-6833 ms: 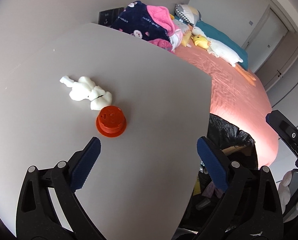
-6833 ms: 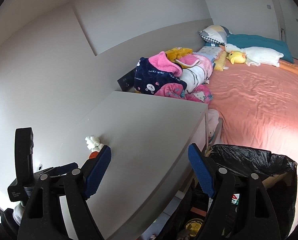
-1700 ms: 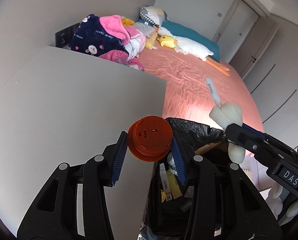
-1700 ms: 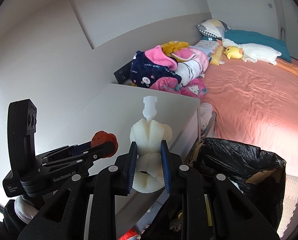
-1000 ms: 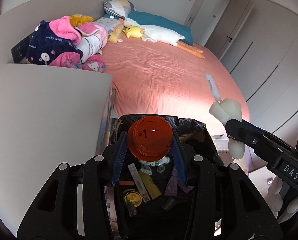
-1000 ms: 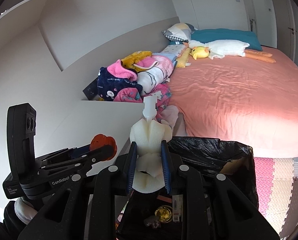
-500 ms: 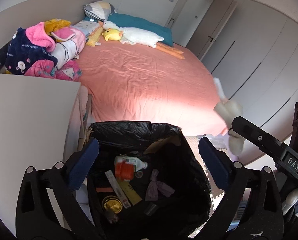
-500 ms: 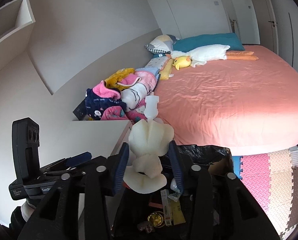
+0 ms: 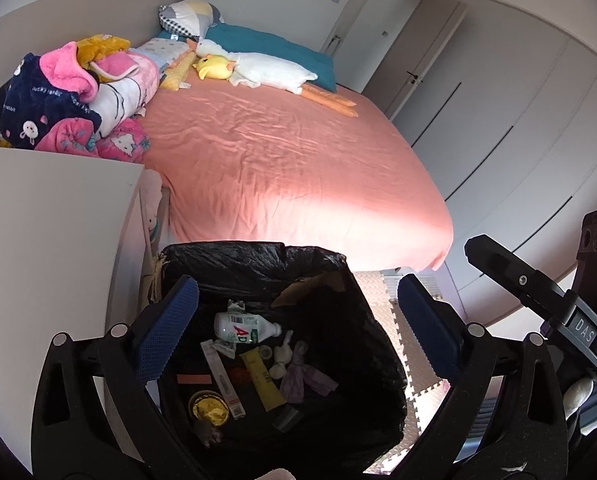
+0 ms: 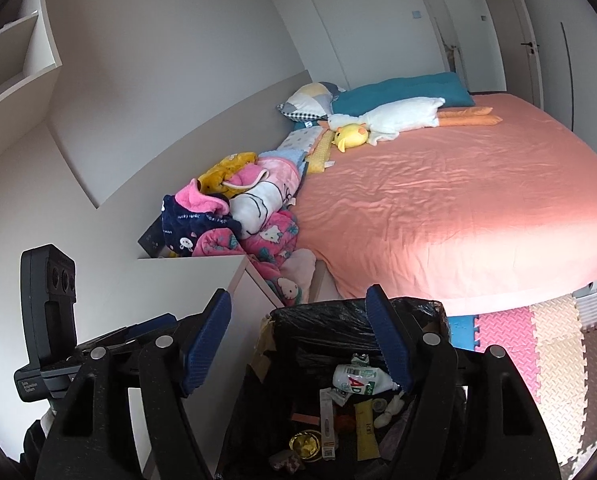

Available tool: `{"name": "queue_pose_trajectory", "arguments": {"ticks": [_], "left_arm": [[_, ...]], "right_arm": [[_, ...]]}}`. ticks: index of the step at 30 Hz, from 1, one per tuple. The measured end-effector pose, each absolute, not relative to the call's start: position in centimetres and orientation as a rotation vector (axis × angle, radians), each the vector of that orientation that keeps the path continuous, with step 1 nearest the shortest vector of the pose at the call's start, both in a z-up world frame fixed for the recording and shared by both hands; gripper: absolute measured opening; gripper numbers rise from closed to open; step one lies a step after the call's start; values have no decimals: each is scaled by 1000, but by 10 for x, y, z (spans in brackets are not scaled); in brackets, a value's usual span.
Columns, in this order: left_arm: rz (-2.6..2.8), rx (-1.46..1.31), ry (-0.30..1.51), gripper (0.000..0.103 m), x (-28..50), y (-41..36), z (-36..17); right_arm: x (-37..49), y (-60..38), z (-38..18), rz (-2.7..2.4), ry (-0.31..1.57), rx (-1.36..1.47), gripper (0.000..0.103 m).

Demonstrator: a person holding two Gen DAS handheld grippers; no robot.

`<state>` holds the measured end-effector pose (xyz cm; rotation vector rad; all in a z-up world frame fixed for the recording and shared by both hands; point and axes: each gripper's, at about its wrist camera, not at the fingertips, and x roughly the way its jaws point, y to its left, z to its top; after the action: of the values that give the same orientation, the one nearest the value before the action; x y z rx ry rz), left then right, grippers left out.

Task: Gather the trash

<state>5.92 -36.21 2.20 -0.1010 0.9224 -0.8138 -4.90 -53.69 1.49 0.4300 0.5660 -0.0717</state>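
Observation:
A trash bin lined with a black bag (image 9: 258, 256) stands below both grippers, also in the right wrist view (image 10: 318, 320). It holds several pieces of trash: a white bottle (image 9: 242, 326), a yellow tube (image 9: 263, 378), and the white foam piece (image 9: 282, 354), also seen in the right wrist view (image 10: 388, 410). My left gripper (image 9: 294, 328) is open and empty over the bin. My right gripper (image 10: 298, 348) is open and empty over the bin's near rim. The orange cap is not clearly visible.
A white table (image 9: 38, 240) stands left of the bin. A bed with a pink sheet (image 9: 278, 168) lies behind, with piled blankets (image 9: 70, 96) and plush toys (image 9: 258, 66). Foam floor mats (image 10: 546, 344) lie to the right.
My right gripper opened and the white foam piece dropped into the bin. My left gripper had released the orange cap just before. Both stay above the bin.

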Motion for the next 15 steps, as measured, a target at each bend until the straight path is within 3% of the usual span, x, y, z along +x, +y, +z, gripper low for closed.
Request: {"name": "queue_pose_trajectory", "arguments": {"ticks": [15], "left_arm": [[-814, -98, 921, 96, 58, -359, 22]], "right_arm": [[-44, -531, 16, -67, 571, 421, 70]]}}
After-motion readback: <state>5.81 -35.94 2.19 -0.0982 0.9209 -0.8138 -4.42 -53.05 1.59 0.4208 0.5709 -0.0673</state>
